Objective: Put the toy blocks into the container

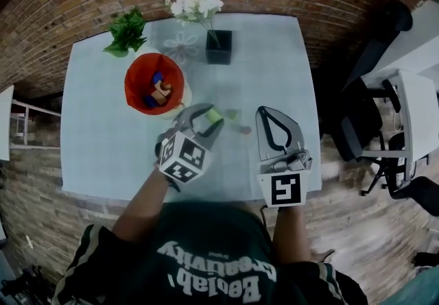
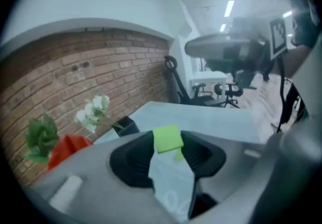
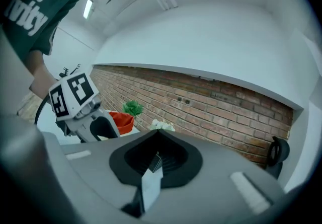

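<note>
The red container (image 1: pixel 154 83) stands at the table's back left and holds several toy blocks, one blue and one tan. My left gripper (image 1: pixel 211 117) hovers above the table's middle, right of the container, shut on a light green block (image 1: pixel 215 116). In the left gripper view the green block (image 2: pixel 167 139) sits clamped between the fingertips, with the container (image 2: pixel 70 146) low at the left. My right gripper (image 1: pixel 263 113) is beside it on the right, its jaws shut with nothing between them (image 3: pixel 153 161). Two small blurred pieces (image 1: pixel 238 123) lie on the table between the grippers.
A black square vase with white flowers (image 1: pixel 219 46) and a green plant (image 1: pixel 127 33) stand along the table's far edge by the brick wall. Office chairs (image 1: pixel 370 112) and a white desk are off the table's right side.
</note>
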### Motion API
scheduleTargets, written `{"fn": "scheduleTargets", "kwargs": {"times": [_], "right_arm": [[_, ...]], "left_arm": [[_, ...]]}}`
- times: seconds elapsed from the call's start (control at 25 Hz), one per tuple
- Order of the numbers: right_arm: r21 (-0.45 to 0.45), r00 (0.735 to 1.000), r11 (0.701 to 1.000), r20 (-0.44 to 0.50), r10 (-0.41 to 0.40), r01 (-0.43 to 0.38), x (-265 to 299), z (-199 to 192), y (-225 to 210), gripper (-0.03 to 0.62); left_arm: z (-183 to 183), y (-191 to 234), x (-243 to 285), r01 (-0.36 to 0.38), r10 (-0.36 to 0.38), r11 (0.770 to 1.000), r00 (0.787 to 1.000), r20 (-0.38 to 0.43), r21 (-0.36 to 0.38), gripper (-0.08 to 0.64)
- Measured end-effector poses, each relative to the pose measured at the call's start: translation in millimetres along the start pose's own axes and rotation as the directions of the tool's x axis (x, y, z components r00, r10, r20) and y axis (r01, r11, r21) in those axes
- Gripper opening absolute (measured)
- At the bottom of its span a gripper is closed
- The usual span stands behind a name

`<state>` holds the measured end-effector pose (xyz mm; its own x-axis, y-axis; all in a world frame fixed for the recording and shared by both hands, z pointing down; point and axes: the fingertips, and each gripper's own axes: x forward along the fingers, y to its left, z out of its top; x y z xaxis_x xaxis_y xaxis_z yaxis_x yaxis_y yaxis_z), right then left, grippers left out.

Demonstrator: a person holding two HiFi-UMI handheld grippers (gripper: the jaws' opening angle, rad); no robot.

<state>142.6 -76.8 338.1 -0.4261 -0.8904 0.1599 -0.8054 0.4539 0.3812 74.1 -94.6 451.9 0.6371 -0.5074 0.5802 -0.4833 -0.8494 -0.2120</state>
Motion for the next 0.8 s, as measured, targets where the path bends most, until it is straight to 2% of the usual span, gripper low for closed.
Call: {"fn": "scheduleTargets", "kwargs": {"times": [0.12,0.2,0.28,0.48,0.8], "right_arm": [[-0.020,0.999,1.000,0.046,0.023,-0.022,11,22,8,0.008],[-0.036,0.996,0.999,0.076,0.036,-0.033,18,36,13,0.008],[-0.048,0.993,0.998,0.111,0.046,-0.041,23,49,18,0.008],[-0.058,0.990,0.996,0.122,0.075,-0.069,32,63,33,0.008],[-0.075,0.980,0.987,0.130,0.149,-0.140,63,75,66,0.008]], "left_arm": [[39,16,-42,-0.041,0.039,0.999,0.991,0.127,0.012,0.166],[63,26,-68,-0.075,0.068,0.997,0.975,0.213,0.025,0.166],[75,33,-86,-0.105,0.091,0.994,0.961,0.263,0.040,0.166],[71,43,-101,-0.139,0.124,0.989,0.956,0.266,0.039,0.166],[34,80,-117,-0.211,0.208,0.978,0.955,0.213,-0.010,0.166]]}}
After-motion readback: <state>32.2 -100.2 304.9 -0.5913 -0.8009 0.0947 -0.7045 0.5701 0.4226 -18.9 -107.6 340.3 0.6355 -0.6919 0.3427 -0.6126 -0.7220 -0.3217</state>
